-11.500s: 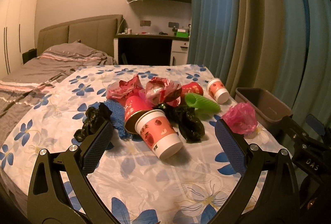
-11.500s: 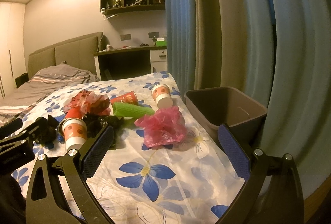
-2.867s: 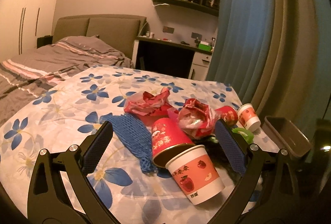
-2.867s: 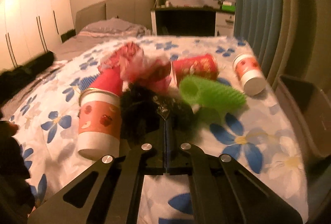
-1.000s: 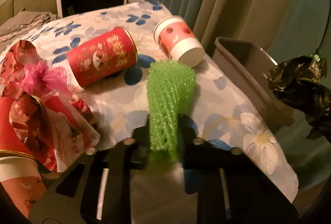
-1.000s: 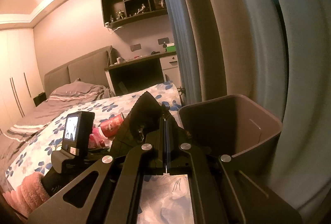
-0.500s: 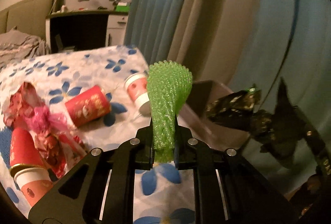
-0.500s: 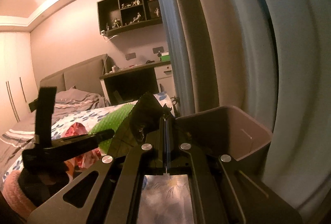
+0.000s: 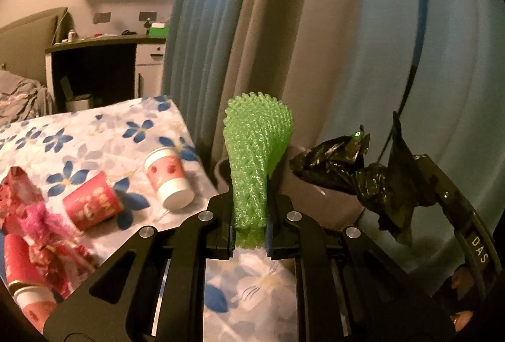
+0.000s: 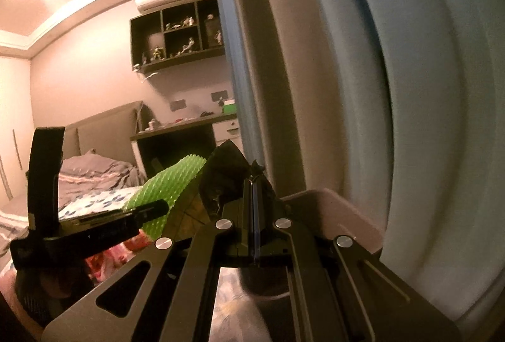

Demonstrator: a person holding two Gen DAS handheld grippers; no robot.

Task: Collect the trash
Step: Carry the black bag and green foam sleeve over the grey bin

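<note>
My left gripper (image 9: pixel 250 225) is shut on a green foam net sleeve (image 9: pixel 257 159) and holds it upright in the air, beyond the bed's right edge. The sleeve also shows in the right wrist view (image 10: pixel 170 184). My right gripper (image 10: pixel 254 203) is shut on a crumpled black plastic bag (image 10: pixel 225 174), which hangs at the right in the left wrist view (image 9: pixel 363 171). The grey trash bin (image 10: pixel 334 209) stands just beyond and below both grippers, mostly hidden in the left wrist view (image 9: pixel 328 200).
On the floral bedsheet (image 9: pixel 94 137) lie a red cup (image 9: pixel 91 200), a white and red cup (image 9: pixel 167 174), crumpled red wrappers (image 9: pixel 34 215) and more cups at the lower left. Curtains (image 9: pixel 284 26) hang close behind the bin. A desk (image 9: pixel 94 67) stands at the back.
Both grippers have risen and moved further toward the bin with their loads. The bedsheet and cups have slid left and down in the left wrist view.
</note>
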